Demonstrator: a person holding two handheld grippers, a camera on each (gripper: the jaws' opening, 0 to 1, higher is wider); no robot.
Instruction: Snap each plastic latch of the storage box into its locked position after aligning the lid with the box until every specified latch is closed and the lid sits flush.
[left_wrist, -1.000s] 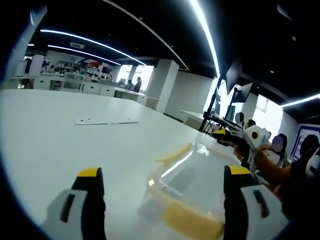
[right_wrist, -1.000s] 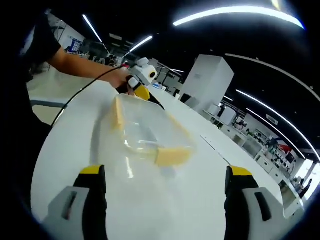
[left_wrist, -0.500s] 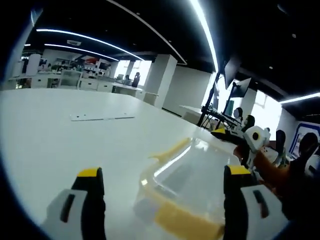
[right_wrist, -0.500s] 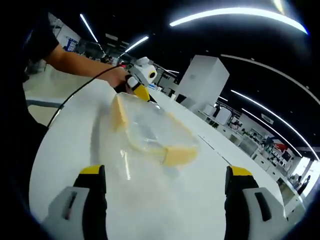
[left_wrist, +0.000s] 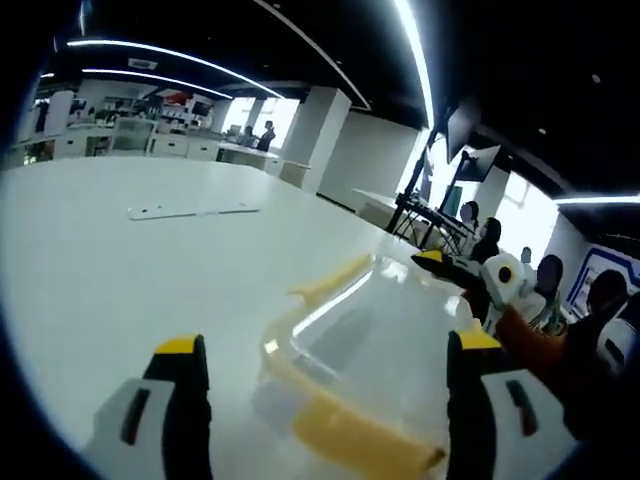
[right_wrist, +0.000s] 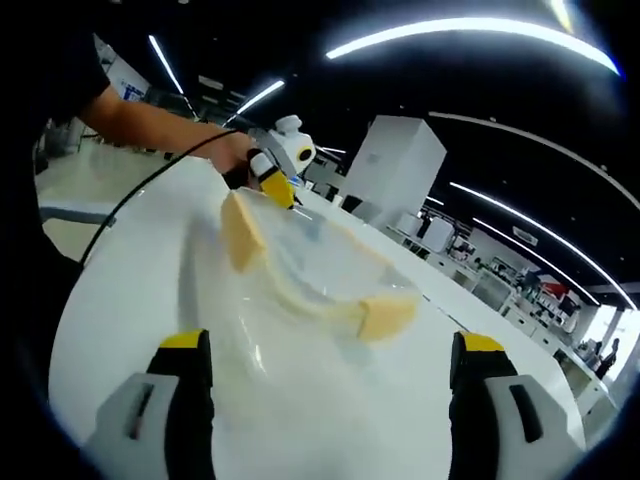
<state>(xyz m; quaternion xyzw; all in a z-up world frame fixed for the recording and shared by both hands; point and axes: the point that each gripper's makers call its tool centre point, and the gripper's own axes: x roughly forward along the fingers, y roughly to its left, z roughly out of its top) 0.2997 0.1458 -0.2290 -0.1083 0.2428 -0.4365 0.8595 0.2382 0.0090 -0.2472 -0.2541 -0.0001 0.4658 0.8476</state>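
A clear plastic storage box (left_wrist: 385, 345) with yellow latches lies on the white table (left_wrist: 120, 270). One yellow latch (left_wrist: 345, 445) is at its near end, and another (left_wrist: 330, 280) sticks out on its left side. My left gripper (left_wrist: 328, 343) is open, its jaws on either side of the box's near end. In the right gripper view the box (right_wrist: 310, 265) lies ahead with a latch (right_wrist: 240, 232) at its far left and a latch (right_wrist: 387, 316) at its near right. My right gripper (right_wrist: 330, 341) is open, short of the box. The left gripper (right_wrist: 275, 185) is held at the box's far end.
Thin flat white strips (left_wrist: 190, 211) lie further out on the table. The right gripper (left_wrist: 500, 280) and a person's arm (left_wrist: 540, 345) come in beyond the box. The table's edge (right_wrist: 75, 300) curves along the left. Desks, pillars and people stand in the background.
Both views have shifted a little. The box looks larger and nearer in the right gripper view, with its latches spread wider. Both grippers' jaws have stayed wide apart.
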